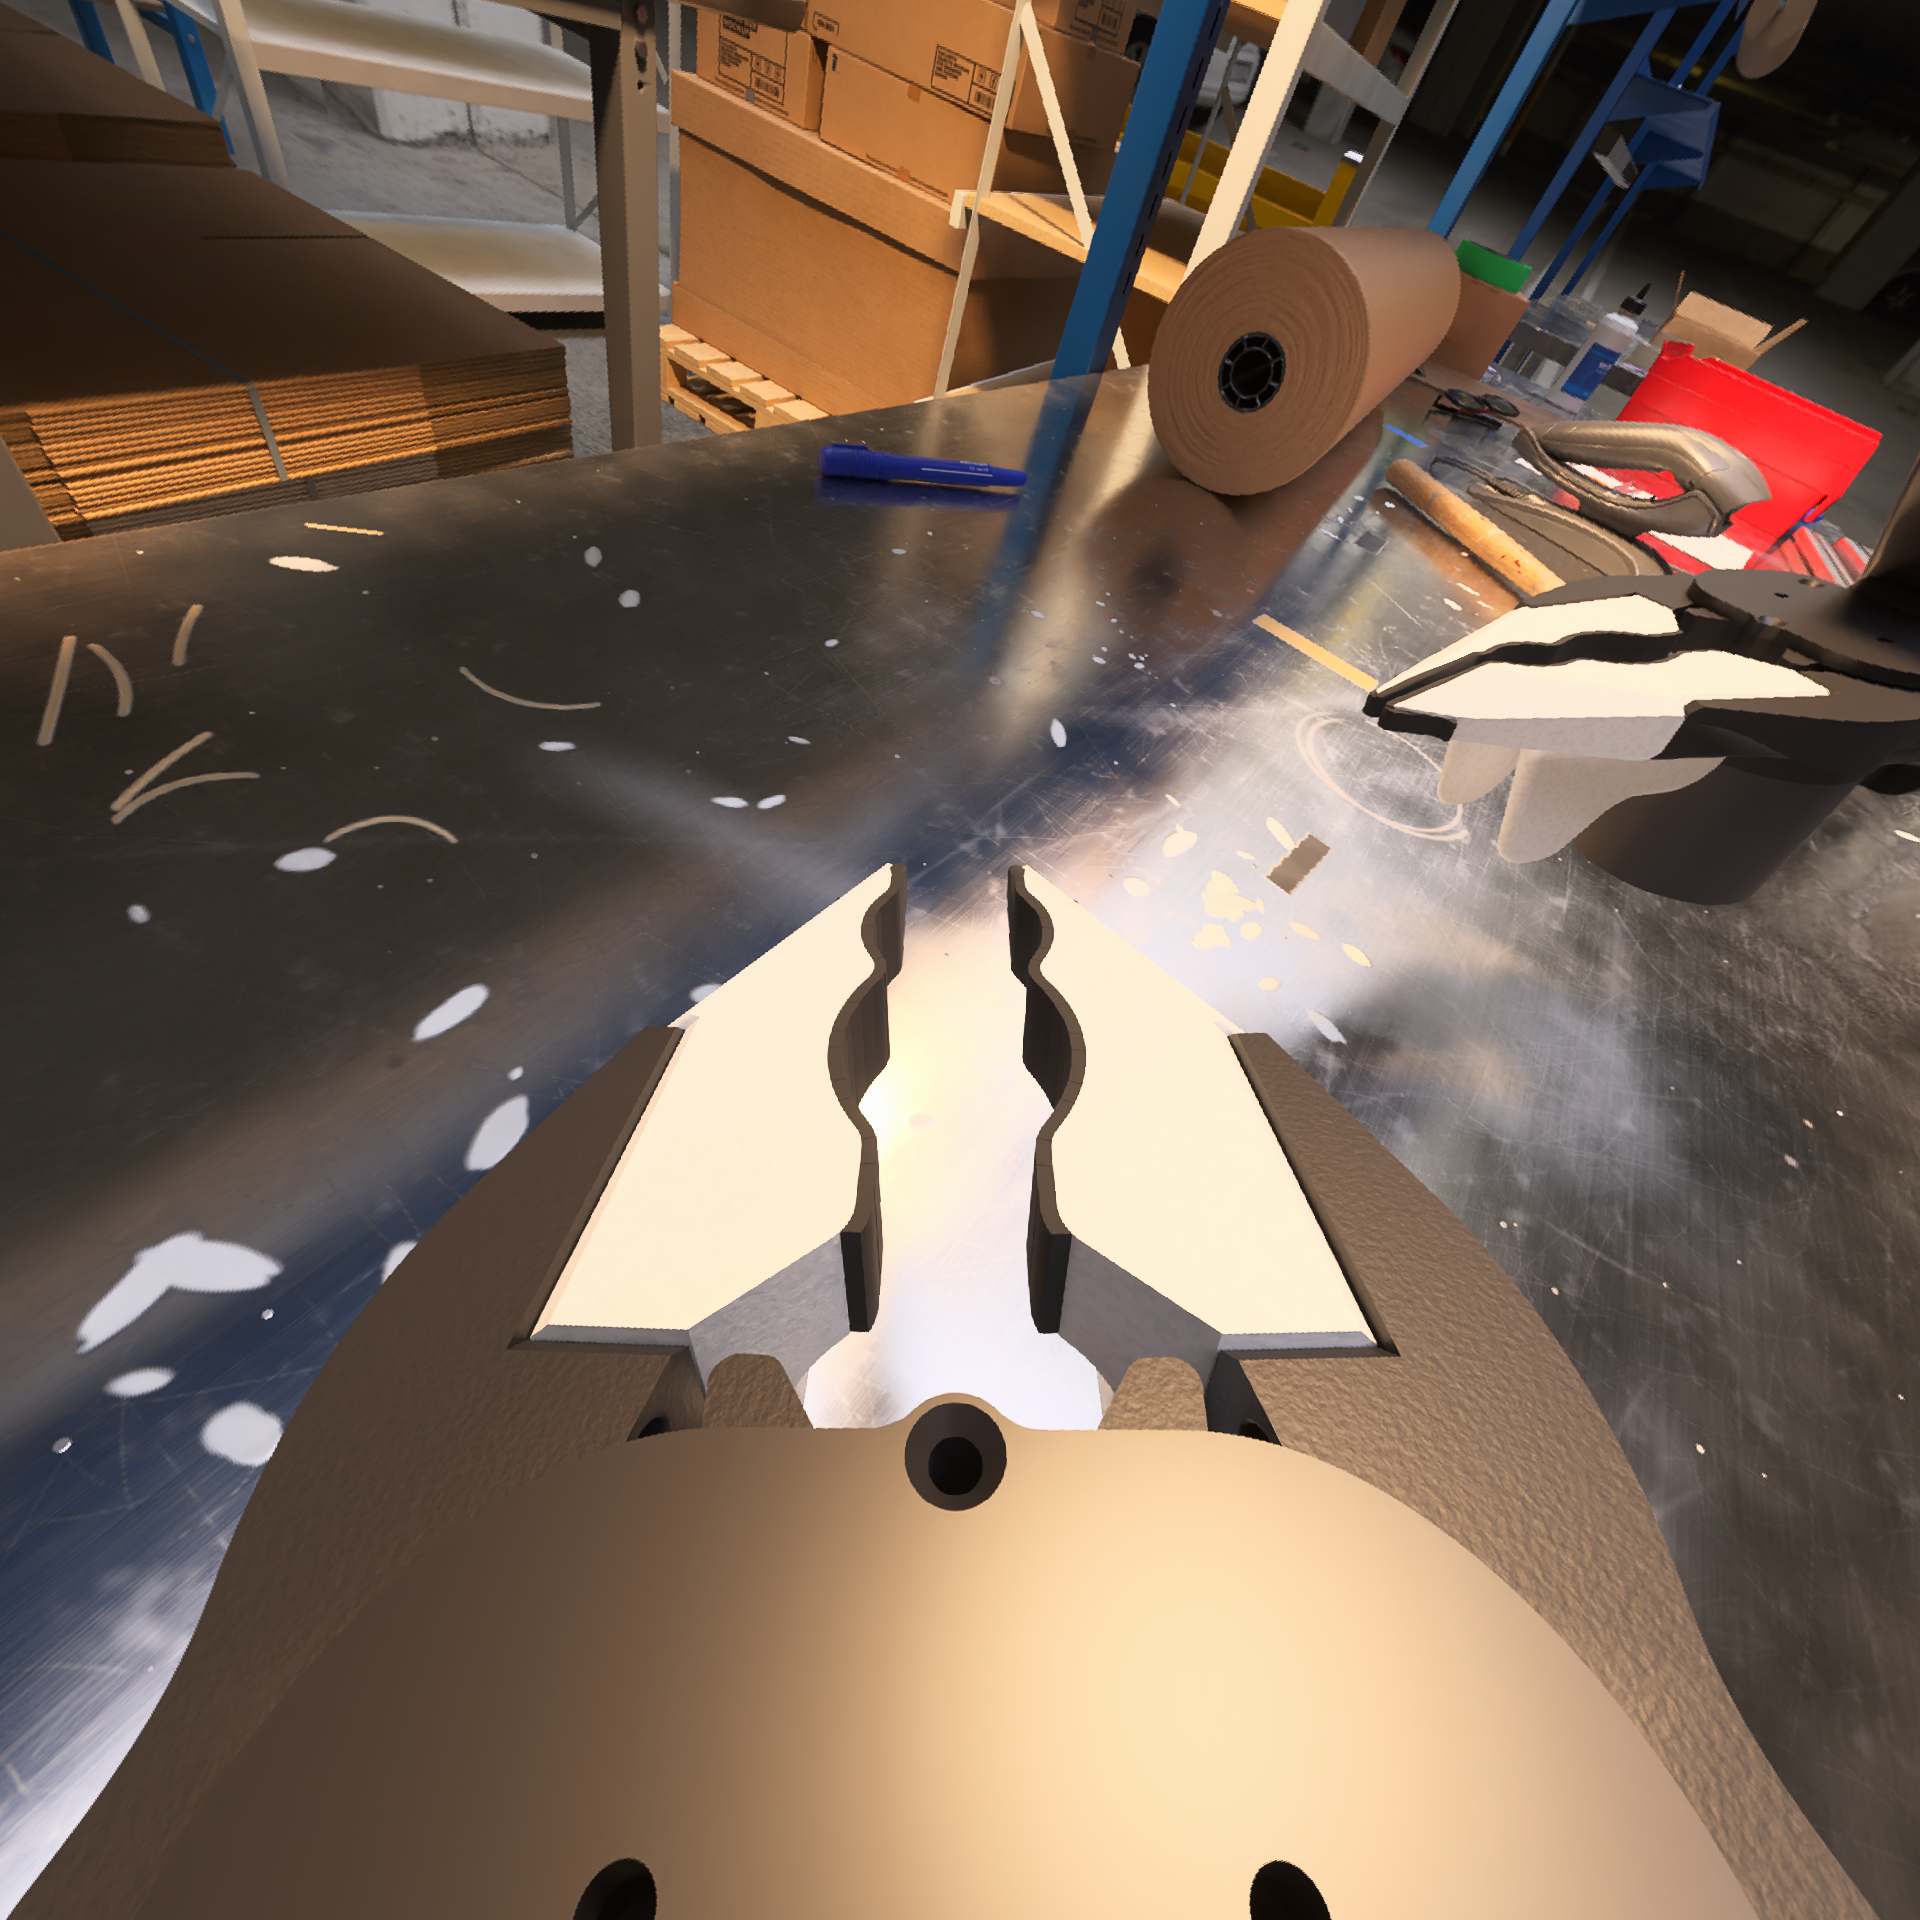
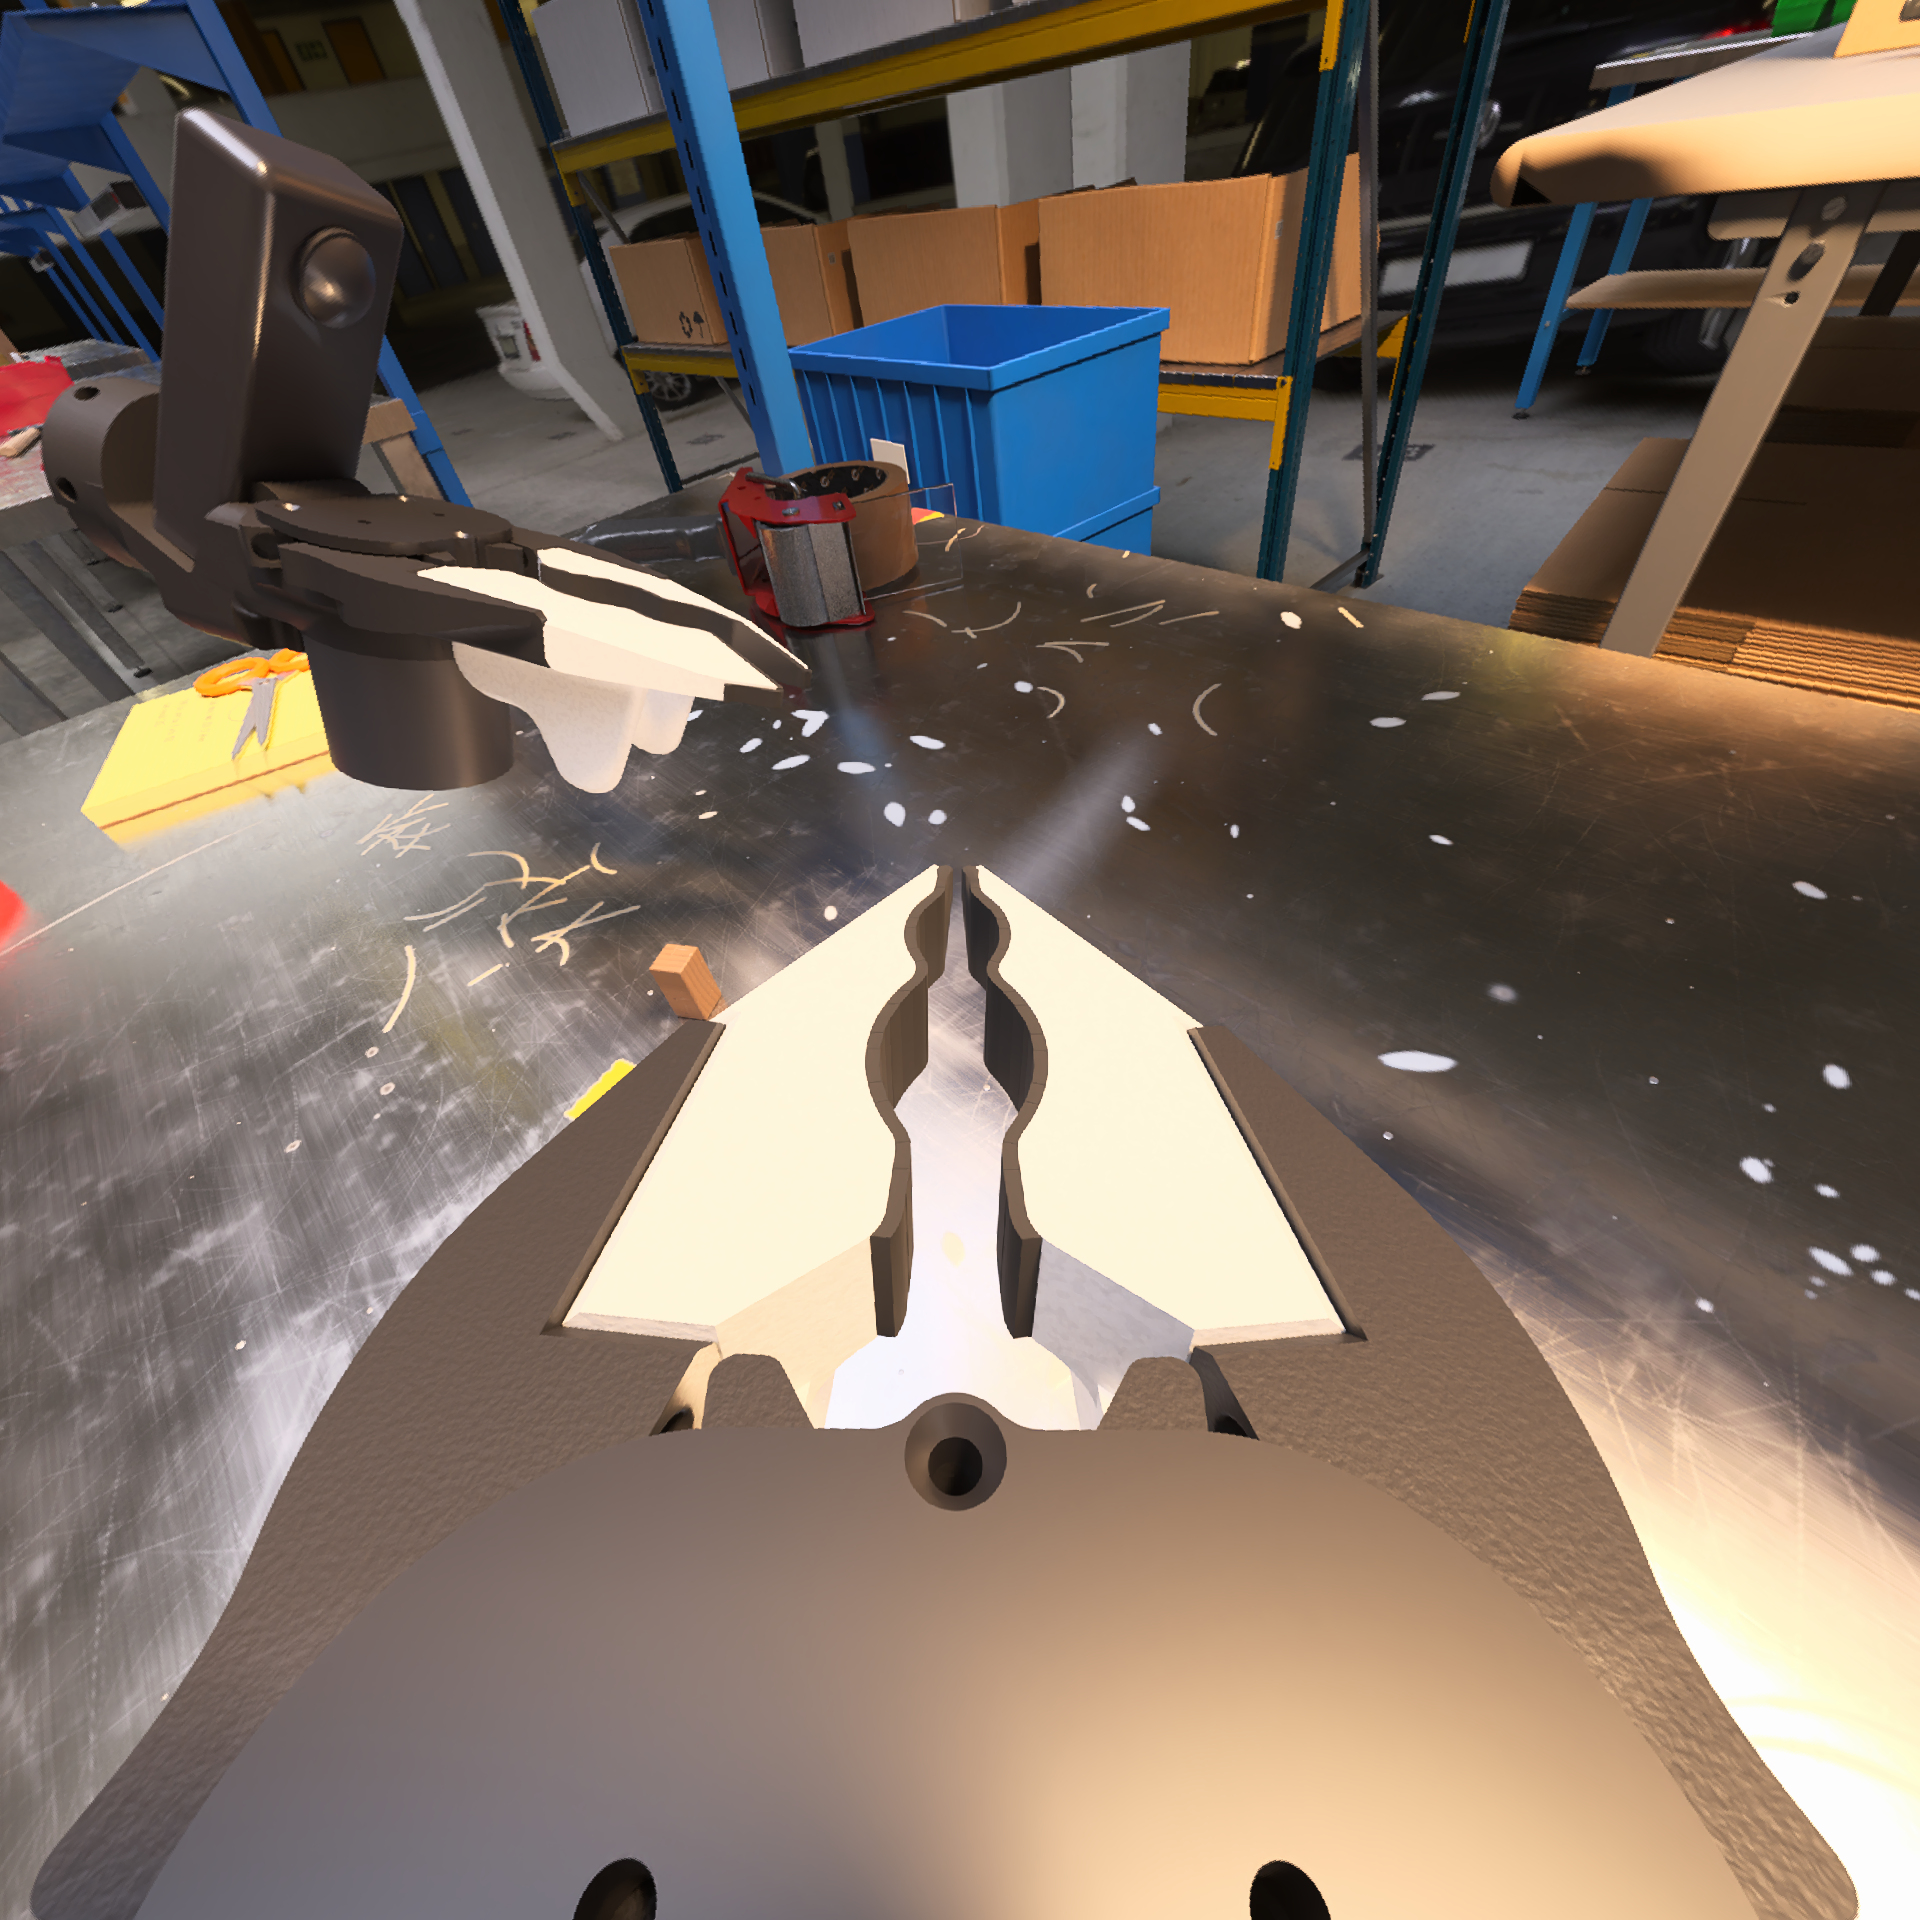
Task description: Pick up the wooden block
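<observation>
1. Warehouse shelving with cardboard boxes [image 1: 894,208] fills the top of both views, above a scratched, paint-flecked metal table [image 1: 416,935].
2. Only the right wrist view shows the blue bin [image 2: 997,416] at upper centre; only the left wrist view shows the brown paper roll [image 1: 1299,353] at upper right.
3. The left gripper [image 1: 954,883] sits low at centre of its own view, fingers apart with bare table between them; it also appears at upper left of the right wrist view.
4. The right gripper [image 2: 956,878] has its tips nearly together, gripping nothing.
5. The right wrist view alone shows a tape dispenser [image 2: 821,540] and a yellow pad [image 2: 197,758].
6. A blue marker [image 1: 920,470] lies at upper centre of the left wrist view.
7. The wooden block [image 2: 686,982] rests on the table, just left of the right gripper's left finger in the right wrist view.
</observation>
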